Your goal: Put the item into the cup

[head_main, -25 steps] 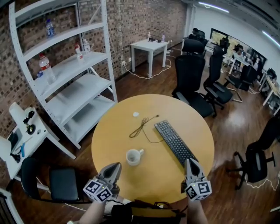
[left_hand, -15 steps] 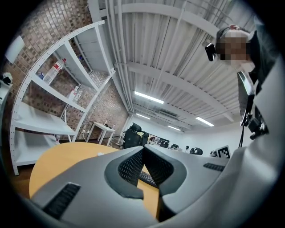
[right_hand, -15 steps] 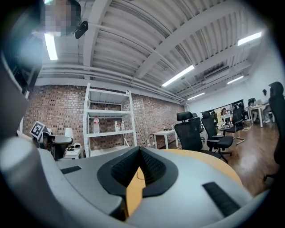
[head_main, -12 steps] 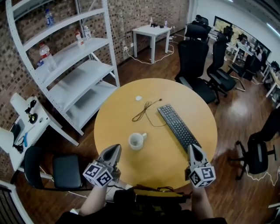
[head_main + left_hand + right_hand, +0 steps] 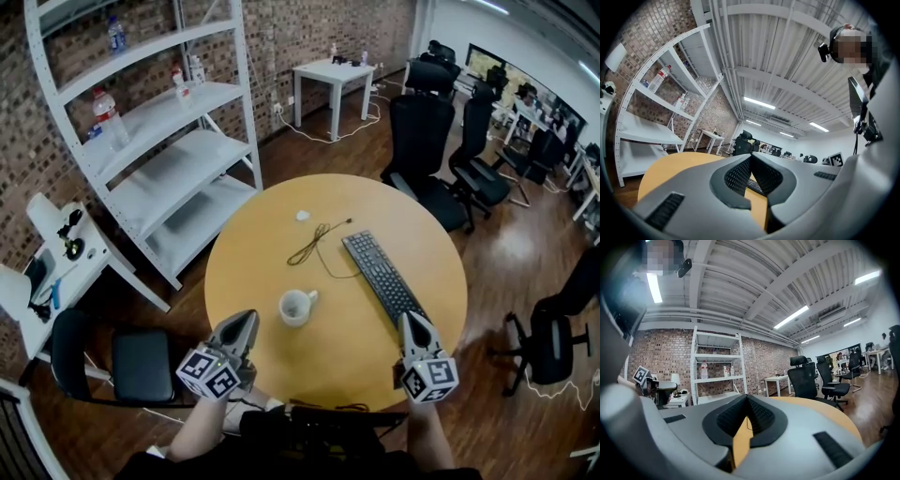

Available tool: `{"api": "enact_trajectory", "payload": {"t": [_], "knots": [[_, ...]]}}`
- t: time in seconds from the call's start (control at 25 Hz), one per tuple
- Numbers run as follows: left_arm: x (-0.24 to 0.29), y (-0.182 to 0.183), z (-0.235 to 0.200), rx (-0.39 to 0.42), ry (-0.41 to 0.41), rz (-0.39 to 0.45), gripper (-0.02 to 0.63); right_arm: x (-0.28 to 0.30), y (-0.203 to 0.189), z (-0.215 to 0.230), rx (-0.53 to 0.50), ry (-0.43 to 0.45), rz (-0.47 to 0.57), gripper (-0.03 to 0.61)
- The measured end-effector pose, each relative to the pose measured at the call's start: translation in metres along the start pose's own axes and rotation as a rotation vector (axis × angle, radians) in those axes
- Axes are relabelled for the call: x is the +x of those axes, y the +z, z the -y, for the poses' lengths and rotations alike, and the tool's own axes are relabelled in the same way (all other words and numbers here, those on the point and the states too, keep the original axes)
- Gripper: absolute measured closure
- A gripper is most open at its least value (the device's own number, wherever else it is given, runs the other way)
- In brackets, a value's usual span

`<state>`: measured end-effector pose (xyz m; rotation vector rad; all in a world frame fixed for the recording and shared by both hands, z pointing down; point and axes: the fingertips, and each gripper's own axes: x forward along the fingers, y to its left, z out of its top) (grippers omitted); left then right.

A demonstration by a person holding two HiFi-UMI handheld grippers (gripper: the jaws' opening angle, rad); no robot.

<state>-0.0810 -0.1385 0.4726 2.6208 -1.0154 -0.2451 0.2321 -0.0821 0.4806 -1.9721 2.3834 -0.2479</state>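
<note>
A white cup stands upright on the round yellow table, left of the middle. A small white item lies at the table's far side, beside a black cable. My left gripper hovers at the table's near edge, below and left of the cup, with its jaws shut and nothing in them. At the near right edge, by the keyboard's end, my right gripper is also shut and holds nothing. Both point toward the far side.
A black keyboard lies slantwise on the table's right half. White shelves with bottles stand at the far left, black office chairs beyond the table, and a dark chair near the left gripper.
The head view has shifted a little, so the table sits slightly further right and lower in frame. Both grippers stay shut at the near edge.
</note>
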Motion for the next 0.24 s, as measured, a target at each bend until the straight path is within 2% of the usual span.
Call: {"api": "enact_trajectory", "payload": {"t": [0.24], "knots": [[-0.0033,-0.0017,-0.0060,-0.002,0.020,0.005,0.615,0.0007,-0.0021,0.0003,-0.003,0.000,-0.001,0.569]]}}
